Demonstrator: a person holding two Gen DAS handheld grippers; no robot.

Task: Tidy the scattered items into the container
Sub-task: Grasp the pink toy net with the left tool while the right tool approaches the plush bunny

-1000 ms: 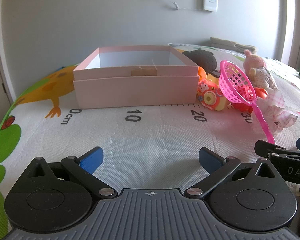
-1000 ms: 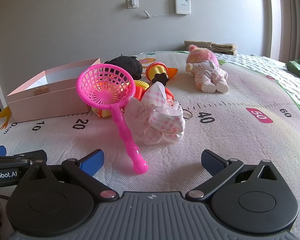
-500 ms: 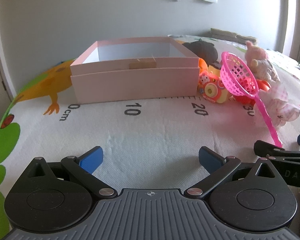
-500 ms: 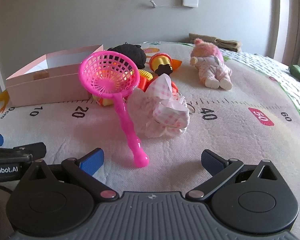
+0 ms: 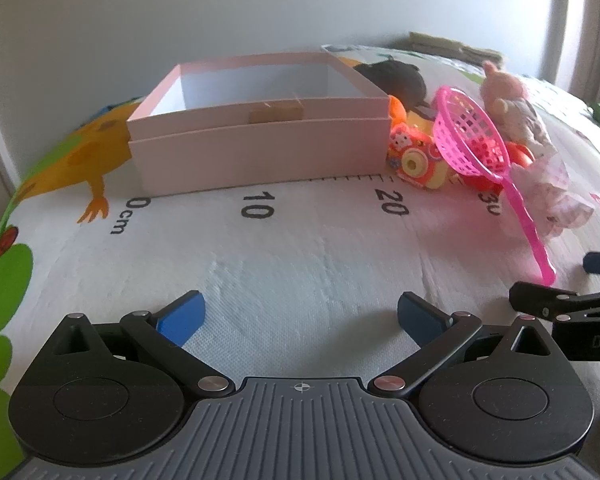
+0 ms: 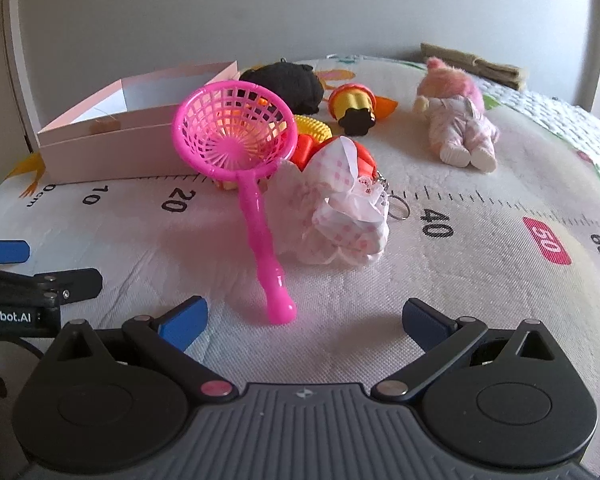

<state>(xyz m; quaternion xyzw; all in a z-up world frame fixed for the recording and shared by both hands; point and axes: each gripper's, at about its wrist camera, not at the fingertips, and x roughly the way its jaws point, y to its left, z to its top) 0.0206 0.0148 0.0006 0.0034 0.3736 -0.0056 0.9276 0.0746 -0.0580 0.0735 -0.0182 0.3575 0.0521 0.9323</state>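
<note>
Honestly, the pink net [image 6: 240,148] handle points straight at the wide-open, empty right gripper [image 6: 303,316]; left gripper [image 5: 300,312], also spread, is farther.

My left gripper [image 5: 299,316] and right gripper [image 6: 305,318] match: ribbed grey body with a small crosshair mark, two round black discs, black linkage arms on silver pivot pins, blue finger pads [image 5: 182,317]. White "nRobot.AI" lettering marks one side.
</note>
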